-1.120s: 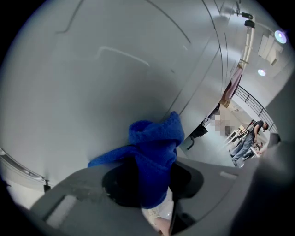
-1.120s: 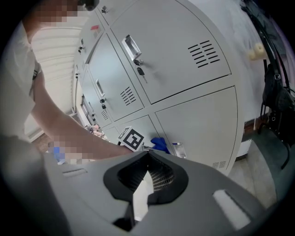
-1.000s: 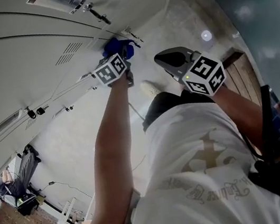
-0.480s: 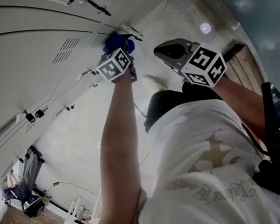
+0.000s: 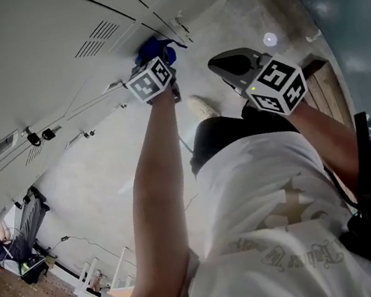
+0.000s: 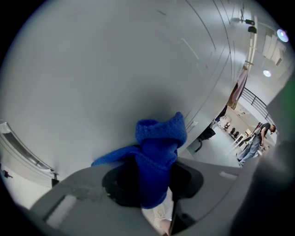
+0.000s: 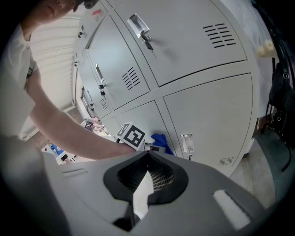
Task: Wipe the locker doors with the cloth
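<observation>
The blue cloth [image 5: 155, 47] is bunched against a grey locker door [image 5: 46, 41], with my left gripper [image 5: 160, 67] shut on it. In the left gripper view the cloth [image 6: 156, 150] fills the space between the jaws and hides their tips, and its folded top presses on the door [image 6: 101, 73]. My right gripper [image 5: 231, 66] hangs back from the lockers, to the right of the left one, shut on nothing. The right gripper view looks past its closed tips [image 7: 147, 154] at the cloth [image 7: 161, 140] on a lower door.
Latches [image 5: 38, 137] and vent slots [image 5: 99, 38] stick out along the locker doors. A metal handle [image 7: 186, 143] sits just right of the cloth. A shoe [image 5: 200, 108] and wooden slats [image 5: 317, 89] are on the floor below. People stand far off [image 6: 258, 138].
My left gripper and the cloth have slid a little along the locker door, upward in the head view. The right gripper has hardly moved.
</observation>
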Action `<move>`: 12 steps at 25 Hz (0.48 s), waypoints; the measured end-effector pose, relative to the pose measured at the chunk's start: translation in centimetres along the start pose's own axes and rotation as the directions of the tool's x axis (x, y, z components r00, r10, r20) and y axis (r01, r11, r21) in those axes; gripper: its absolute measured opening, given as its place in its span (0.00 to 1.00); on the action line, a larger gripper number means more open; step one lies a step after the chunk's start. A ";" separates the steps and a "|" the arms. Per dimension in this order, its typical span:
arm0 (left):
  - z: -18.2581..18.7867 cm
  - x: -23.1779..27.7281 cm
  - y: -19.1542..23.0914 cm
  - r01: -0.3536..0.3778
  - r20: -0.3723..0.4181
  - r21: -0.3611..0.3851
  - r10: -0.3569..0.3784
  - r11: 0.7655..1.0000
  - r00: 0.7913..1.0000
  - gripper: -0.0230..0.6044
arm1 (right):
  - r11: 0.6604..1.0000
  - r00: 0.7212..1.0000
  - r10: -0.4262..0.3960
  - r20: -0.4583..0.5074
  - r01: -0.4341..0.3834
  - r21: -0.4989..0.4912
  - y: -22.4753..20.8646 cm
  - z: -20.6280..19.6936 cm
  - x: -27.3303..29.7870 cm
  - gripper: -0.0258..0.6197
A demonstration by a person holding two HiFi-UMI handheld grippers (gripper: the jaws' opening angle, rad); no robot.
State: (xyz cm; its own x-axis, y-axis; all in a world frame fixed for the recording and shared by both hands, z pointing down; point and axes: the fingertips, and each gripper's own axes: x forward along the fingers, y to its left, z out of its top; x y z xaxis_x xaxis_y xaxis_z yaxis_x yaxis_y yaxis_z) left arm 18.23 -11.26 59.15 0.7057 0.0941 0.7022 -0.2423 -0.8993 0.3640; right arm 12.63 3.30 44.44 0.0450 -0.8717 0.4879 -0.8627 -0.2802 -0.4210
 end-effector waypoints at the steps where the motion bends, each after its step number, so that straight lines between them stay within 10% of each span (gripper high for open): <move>1: -0.2 -0.3 0.8 -0.008 -0.002 0.005 0.008 1.000 1.000 0.25 | 1.000 1.000 0.000 -0.002 0.000 -0.003 0.3 0.0 0.1 0.05; 12: -1.7 -4.5 9.0 -0.112 0.015 -0.036 0.113 0.993 0.994 0.25 | 1.000 1.000 -0.005 -0.005 0.005 -0.004 3.7 -1.1 1.4 0.05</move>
State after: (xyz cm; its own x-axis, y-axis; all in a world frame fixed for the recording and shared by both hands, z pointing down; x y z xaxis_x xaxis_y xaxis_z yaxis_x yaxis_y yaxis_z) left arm 11.70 -19.06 60.32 0.6837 -0.0142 0.7296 -0.3436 -0.8883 0.3047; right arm 8.91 1.52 44.41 0.0466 -0.8683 0.4938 -0.8645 -0.2827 -0.4156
